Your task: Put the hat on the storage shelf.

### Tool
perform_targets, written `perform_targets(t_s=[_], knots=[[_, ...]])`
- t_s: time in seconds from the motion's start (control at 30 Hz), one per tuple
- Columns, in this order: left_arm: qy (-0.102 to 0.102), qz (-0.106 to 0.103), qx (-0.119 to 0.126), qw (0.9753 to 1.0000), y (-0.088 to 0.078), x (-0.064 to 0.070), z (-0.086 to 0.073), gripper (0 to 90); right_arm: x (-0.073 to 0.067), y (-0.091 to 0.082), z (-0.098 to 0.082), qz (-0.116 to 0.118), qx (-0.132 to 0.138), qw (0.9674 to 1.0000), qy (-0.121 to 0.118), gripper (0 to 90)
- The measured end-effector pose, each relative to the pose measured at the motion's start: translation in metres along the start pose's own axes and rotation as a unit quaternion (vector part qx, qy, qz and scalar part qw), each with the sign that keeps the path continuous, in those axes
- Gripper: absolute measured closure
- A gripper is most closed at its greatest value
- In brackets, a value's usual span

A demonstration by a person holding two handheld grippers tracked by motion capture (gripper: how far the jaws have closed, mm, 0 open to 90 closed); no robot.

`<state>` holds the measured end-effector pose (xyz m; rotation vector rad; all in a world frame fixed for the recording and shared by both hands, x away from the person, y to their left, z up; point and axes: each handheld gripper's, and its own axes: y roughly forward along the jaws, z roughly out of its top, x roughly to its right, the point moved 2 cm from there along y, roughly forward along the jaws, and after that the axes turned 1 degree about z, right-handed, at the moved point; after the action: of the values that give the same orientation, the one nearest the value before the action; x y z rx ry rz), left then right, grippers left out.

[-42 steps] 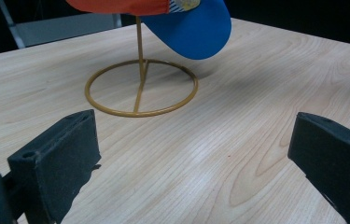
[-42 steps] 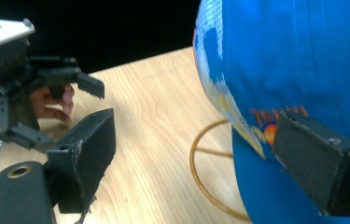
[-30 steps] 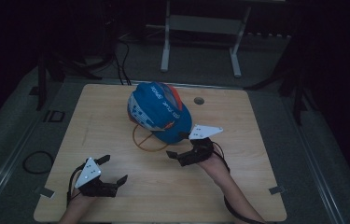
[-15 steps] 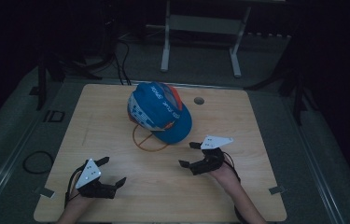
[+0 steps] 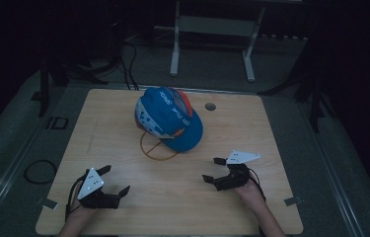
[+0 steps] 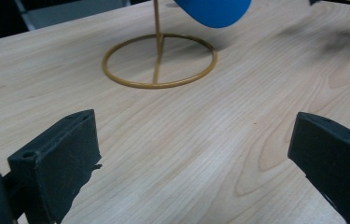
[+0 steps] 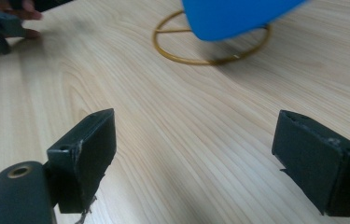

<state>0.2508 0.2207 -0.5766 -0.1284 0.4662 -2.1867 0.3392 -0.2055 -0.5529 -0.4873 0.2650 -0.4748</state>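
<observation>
Blue cap (image 5: 168, 118) with orange panel and white lettering atop gold wire stand (image 5: 157, 146), both claws spread, empty

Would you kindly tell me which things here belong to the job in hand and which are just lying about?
Part of the job:
- blue cap, resting on the stand
- gold wire stand, its ring base on the table
- left gripper and right gripper, both with jaws open and holding nothing

Just lying about:
- white frame on the floor beyond the table
- black cable loop on the floor at left
</observation>
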Motion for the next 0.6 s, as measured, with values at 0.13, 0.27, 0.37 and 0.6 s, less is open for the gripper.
perform_targets(t_s=[0.13,0.27,0.37,0.6], knots=[[-0.002,0.009,-0.002,1.0000,-0.002,-0.002,-0.001,2.4,0.005,-0.010,-0.010,-0.011,-0.002,0.9999,0.008,13.7],[-0.003,0.016,-0.005,0.9999,-0.005,-0.003,-0.002,2.4,0.007,-0.020,-0.020,-0.020,-0.009,0.9997,0.007,13.8],[-0.004,0.019,-0.007,0.9998,-0.007,-0.004,-0.003,2.4,0.008,-0.029,-0.027,-0.029,-0.013,0.9995,0.007,13.8],[-0.005,0.024,-0.009,0.9997,-0.015,-0.005,-0.007,2.4,0.011,-0.052,-0.042,-0.051,-0.010,0.9985,0.019,13.9]])
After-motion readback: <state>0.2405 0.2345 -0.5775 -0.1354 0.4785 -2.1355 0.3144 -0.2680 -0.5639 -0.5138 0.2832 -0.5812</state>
